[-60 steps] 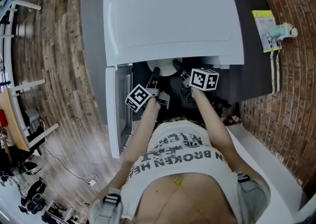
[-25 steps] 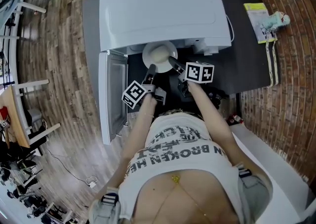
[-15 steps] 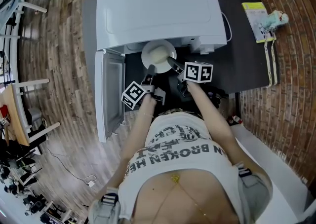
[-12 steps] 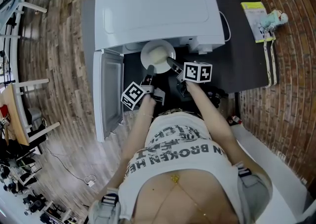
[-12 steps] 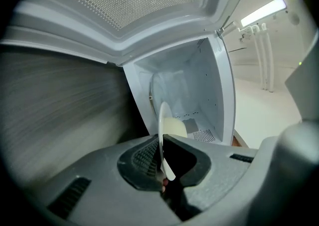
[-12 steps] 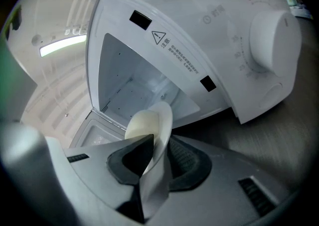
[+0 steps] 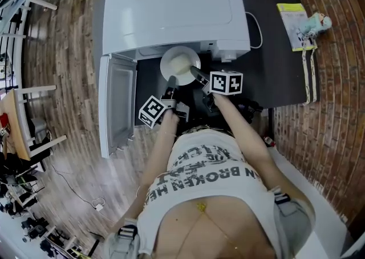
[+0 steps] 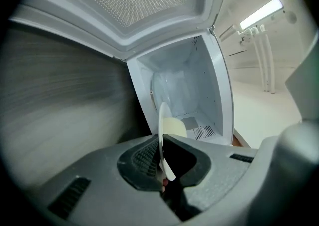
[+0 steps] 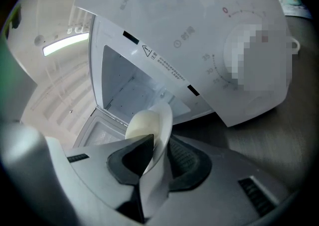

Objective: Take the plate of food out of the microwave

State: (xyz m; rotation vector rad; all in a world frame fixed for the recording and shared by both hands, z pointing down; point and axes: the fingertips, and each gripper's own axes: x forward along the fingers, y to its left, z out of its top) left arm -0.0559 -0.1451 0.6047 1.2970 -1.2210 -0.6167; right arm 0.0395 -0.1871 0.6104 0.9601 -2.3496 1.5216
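Note:
A white plate (image 7: 179, 64) with pale food on it hangs in front of the white microwave (image 7: 171, 9), clear of its open mouth. My left gripper (image 7: 170, 81) is shut on the plate's near-left rim and my right gripper (image 7: 194, 71) is shut on its right rim. In the left gripper view the plate (image 8: 165, 135) runs edge-on between the jaws, with the empty microwave cavity (image 8: 184, 90) beyond. The right gripper view has the plate (image 9: 157, 135) pinched between the pads, the pale food (image 9: 142, 123) on it, and the microwave's dial panel (image 9: 214, 46) above.
The microwave door (image 7: 116, 104) stands swung open to the left. The microwave sits on a dark table (image 7: 274, 64) with a cable behind it. A yellow booklet (image 7: 293, 24) and a small toy (image 7: 316, 24) lie at the table's right end. Wooden floor lies to the left.
The plate has come out of the microwave toward me, held by both grippers; earlier it sat mostly under the microwave's top. The door has swung wider to the left.

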